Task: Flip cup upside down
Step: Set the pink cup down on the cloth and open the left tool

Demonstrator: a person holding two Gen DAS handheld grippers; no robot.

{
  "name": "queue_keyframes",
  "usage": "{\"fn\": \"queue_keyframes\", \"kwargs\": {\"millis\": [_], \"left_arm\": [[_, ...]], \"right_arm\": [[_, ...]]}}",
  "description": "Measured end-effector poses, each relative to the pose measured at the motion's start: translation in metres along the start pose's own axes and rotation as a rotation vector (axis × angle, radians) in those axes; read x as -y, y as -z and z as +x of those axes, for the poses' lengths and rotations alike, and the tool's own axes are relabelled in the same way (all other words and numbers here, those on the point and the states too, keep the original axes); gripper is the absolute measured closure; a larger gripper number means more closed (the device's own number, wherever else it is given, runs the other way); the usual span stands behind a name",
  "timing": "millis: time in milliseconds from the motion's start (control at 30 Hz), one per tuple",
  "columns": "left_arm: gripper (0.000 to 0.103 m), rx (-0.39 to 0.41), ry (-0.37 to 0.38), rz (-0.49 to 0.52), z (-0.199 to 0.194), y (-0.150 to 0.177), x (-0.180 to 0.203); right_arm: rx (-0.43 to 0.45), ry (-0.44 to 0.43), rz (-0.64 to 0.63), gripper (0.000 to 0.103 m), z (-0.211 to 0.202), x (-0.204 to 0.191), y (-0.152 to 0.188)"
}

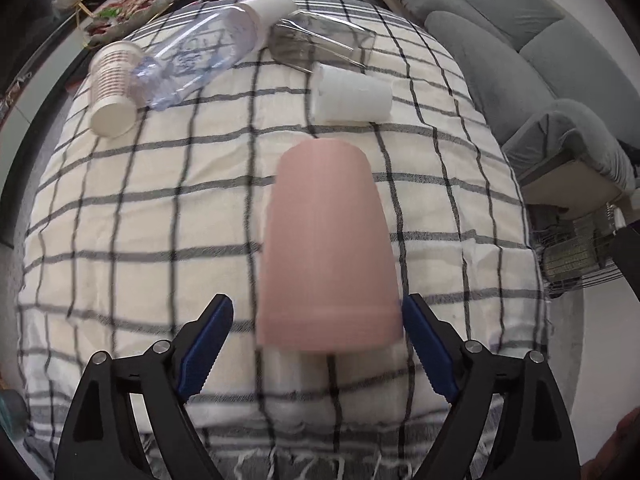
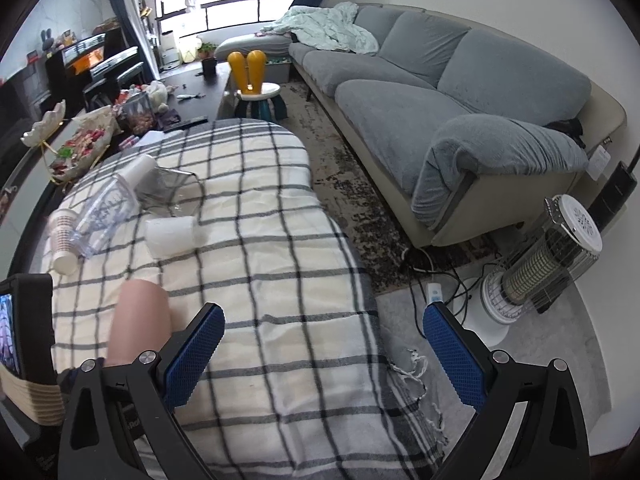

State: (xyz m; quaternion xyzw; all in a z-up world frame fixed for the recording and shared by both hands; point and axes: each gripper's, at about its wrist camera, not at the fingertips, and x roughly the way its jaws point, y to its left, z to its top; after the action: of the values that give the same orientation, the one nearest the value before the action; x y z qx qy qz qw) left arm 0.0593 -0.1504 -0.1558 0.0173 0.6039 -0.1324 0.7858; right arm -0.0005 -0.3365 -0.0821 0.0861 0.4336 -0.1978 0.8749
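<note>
Left wrist view shows the pink cup standing mouth-down on the checked worktop, loose between the wide-spread left tongs; back straight off without grazing its rim, keeping the wide, empty right tongs clear.

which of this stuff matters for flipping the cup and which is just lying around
Job: pink cup, upside down on the checked cloth; left gripper, open around it.

Lying about: paper cup, clear bottle, white cup, glass jug.
</note>
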Motion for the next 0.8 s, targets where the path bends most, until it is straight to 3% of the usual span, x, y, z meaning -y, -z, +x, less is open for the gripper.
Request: {"fn": "queue_keyframes", "kwargs": {"millis": [300,567,800], "left_arm": [[0.01,0.076,0.009,-0.049,-0.061,-0.002,-0.037],[0.01,0.2,-0.124,-0.071,-0.085,-0.018,-0.082],[0.008,0.308,-0.234,-0.081,-0.097,-0.04,-0.113]], "right_arm": [[-0.103,-0.12,-0.015,0.003,-0.002,-0.042,-0.015],[-0.196,-0.158,-0.085,0.003,0.006,-0.095,-0.027],[-0.387,-0.174,-0.13,0.003,0.044,-0.133,-0.039]]}}
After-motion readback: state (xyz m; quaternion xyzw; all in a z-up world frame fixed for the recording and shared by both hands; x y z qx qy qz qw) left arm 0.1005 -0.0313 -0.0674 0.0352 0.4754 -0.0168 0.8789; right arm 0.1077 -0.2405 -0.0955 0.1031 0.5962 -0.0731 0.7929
